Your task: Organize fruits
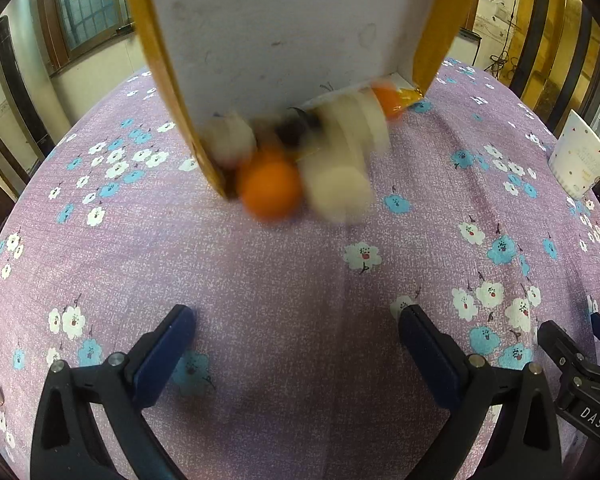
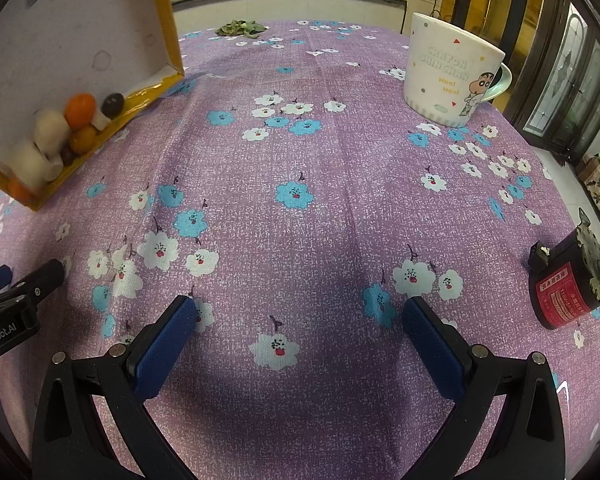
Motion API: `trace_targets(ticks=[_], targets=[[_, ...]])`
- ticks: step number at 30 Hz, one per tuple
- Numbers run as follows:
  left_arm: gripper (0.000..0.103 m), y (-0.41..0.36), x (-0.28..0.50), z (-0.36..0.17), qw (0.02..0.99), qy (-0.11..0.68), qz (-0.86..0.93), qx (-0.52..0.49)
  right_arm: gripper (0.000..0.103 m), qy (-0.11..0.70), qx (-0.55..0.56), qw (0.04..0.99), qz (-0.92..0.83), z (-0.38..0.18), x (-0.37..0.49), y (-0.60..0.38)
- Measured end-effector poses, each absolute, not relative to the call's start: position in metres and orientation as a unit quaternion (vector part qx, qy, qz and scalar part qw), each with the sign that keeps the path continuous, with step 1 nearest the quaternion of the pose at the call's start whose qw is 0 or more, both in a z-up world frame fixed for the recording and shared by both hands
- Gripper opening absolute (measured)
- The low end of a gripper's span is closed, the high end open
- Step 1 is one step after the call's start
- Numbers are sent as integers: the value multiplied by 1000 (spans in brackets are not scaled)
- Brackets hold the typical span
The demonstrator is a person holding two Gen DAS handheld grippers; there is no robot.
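Observation:
A yellow-rimmed box [image 1: 284, 32] with a white floor is tipped up on the table ahead of my left gripper [image 1: 296, 320]. Blurred pieces tumble from its low edge: an orange ball [image 1: 269, 189], cream cylinders [image 1: 338, 192] and a dark piece [image 1: 290, 130]. In the right wrist view the same box [image 2: 76, 36] stands tilted at the far left, with orange [image 2: 80, 105], cream [image 2: 51, 130] and dark brown [image 2: 113, 103] pieces heaped along its lower wall. My right gripper [image 2: 300, 316] is open and empty over the cloth. My left gripper is open and empty too.
A purple flowered cloth [image 2: 300, 208] covers the table. A white cartoon mug [image 2: 452, 70] stands at the right back; it also shows in the left wrist view [image 1: 580, 158]. A black and red cylinder [image 2: 564, 284] lies at the right edge. A green heap [image 2: 240, 27] lies far back.

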State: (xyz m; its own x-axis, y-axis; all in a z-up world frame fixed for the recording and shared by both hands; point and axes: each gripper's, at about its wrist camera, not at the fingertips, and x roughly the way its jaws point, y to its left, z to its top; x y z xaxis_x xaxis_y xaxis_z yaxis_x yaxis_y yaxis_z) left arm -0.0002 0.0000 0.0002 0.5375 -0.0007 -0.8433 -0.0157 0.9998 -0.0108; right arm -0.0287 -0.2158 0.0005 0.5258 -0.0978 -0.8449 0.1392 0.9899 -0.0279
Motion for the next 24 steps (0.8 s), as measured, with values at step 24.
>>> trace_targets(ticks=[24], targets=[[103,0,0,0,877,481,4,-9,103,482,21,873,-68,0,-29,-215]])
